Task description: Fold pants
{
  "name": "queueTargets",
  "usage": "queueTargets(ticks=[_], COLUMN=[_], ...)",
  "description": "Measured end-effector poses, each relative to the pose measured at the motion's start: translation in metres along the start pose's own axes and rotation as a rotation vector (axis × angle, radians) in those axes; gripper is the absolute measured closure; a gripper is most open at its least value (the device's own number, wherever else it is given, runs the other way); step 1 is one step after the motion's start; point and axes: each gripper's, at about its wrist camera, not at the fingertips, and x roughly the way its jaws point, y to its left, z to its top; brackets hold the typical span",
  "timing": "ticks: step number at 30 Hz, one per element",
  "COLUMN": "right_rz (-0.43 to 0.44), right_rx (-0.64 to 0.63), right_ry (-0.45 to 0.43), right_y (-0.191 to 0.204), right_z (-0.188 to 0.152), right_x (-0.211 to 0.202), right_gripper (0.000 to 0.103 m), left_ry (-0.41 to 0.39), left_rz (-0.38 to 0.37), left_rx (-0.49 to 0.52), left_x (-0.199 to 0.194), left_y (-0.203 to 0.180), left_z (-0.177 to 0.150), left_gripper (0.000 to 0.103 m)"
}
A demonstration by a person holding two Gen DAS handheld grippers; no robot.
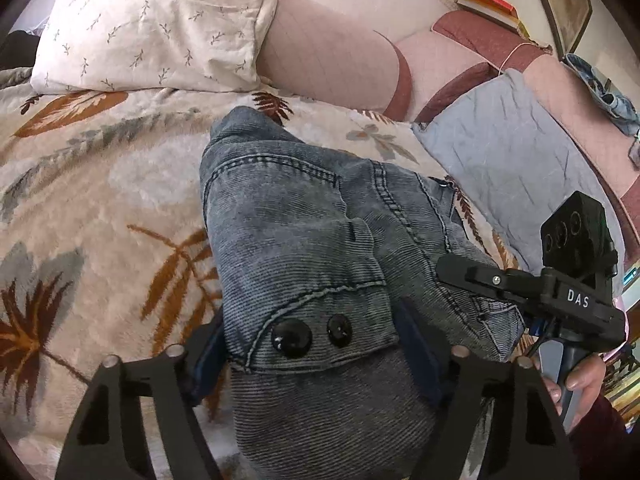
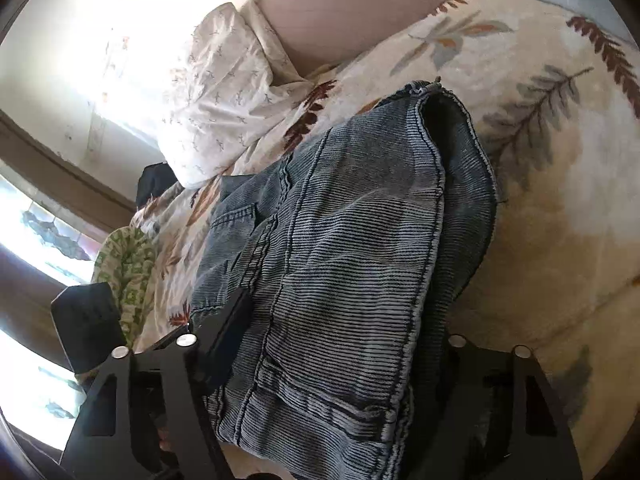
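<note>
Folded blue-grey corduroy pants (image 1: 304,240) lie in a thick bundle on the leaf-print blanket (image 1: 100,184); two black buttons (image 1: 292,338) show near me. My left gripper (image 1: 312,324) straddles the near end of the bundle, its blue pads (image 1: 416,344) pressed against both sides of the cloth. In the right wrist view the same pants (image 2: 352,240) fill the middle, hem opening at the far end. My right gripper (image 2: 340,316) is closed on their other side; its left finger (image 2: 236,320) lies against the denim and its right finger is mostly hidden behind the fabric.
A white sprigged pillow (image 1: 152,24) and a pink padded headboard (image 1: 328,56) lie beyond the pants. A grey-blue pillow (image 1: 500,152) sits to the right. A person's hand (image 1: 580,384) holds the right gripper's handle. Green patterned cloth (image 2: 128,272) lies by a bright window.
</note>
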Motion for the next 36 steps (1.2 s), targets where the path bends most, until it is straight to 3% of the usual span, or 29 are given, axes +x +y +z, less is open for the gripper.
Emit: queueTargets(ticks=[7,14,24,36], right_rz=[-0.023,-0.003,0.088,0.136], right_rx=[-0.062,-0.137,-0.225,-0.315], right_ry=[-0.042,-0.039,-0.105,-0.103], right_y=[0.022,0.057,0.105,0.138], right_z=[-0.001,-0.003,0.001,0.007], right_x=[-0.006,0.003,0.018,0.051], right_gripper=[0.052,0.061,0.061,0.061], left_ry=[-0.021,-0.110,-0.233,-0.283], left_rz=[0.006,0.057,0.177,0.278], left_rx=[-0.015,-0.044,-0.006,0.029], left_x=[-0.013,-0.047,-0.087,-0.103], left_y=[0.003,0.016,0.029,0.050], left_z=[0.004,0.017,0.029,0.031], left_gripper=[0.035,0.035,0.035,0.035])
